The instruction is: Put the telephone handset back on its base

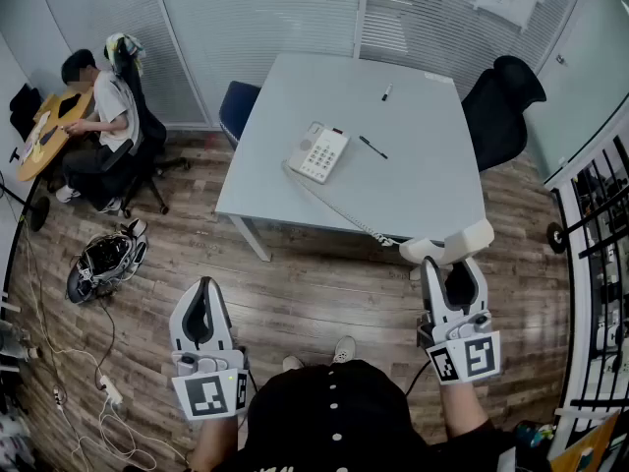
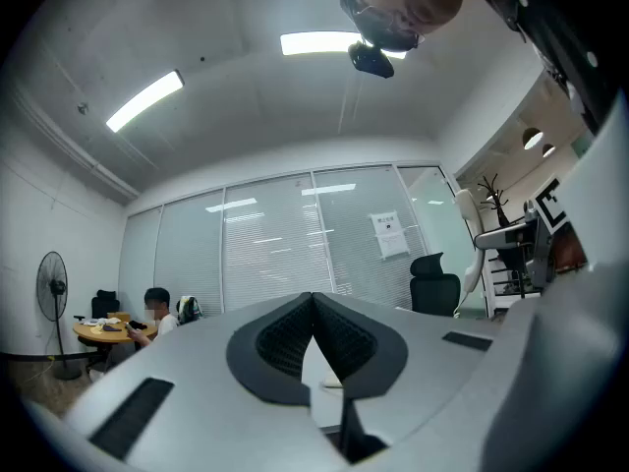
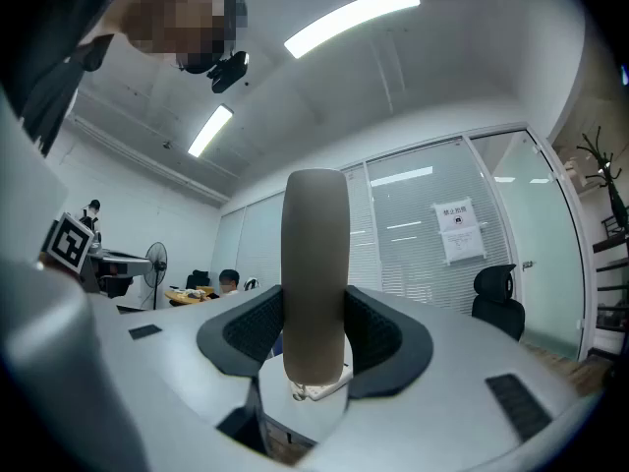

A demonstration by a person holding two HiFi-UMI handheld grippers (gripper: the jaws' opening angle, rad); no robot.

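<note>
The white telephone base (image 1: 317,151) sits on the grey table (image 1: 423,180), left of the middle. Its coiled cord (image 1: 334,210) runs off the near edge to the white handset (image 1: 448,246). My right gripper (image 1: 449,266) is shut on the handset, in front of the table's near right corner. In the right gripper view the handset (image 3: 314,264) stands upright between the pads (image 3: 246,332), which press on both its sides. My left gripper (image 1: 203,288) hangs over the wooden floor to the left. Its jaws meet at the tip (image 2: 313,299) with nothing between them.
A pen (image 1: 372,147) and a marker (image 1: 386,92) lie on the table. A black office chair (image 1: 501,101) stands at its right, a blue chair (image 1: 239,106) at its far left. A person (image 1: 98,116) sits at left. A bag (image 1: 106,262) and cables (image 1: 108,391) lie on the floor.
</note>
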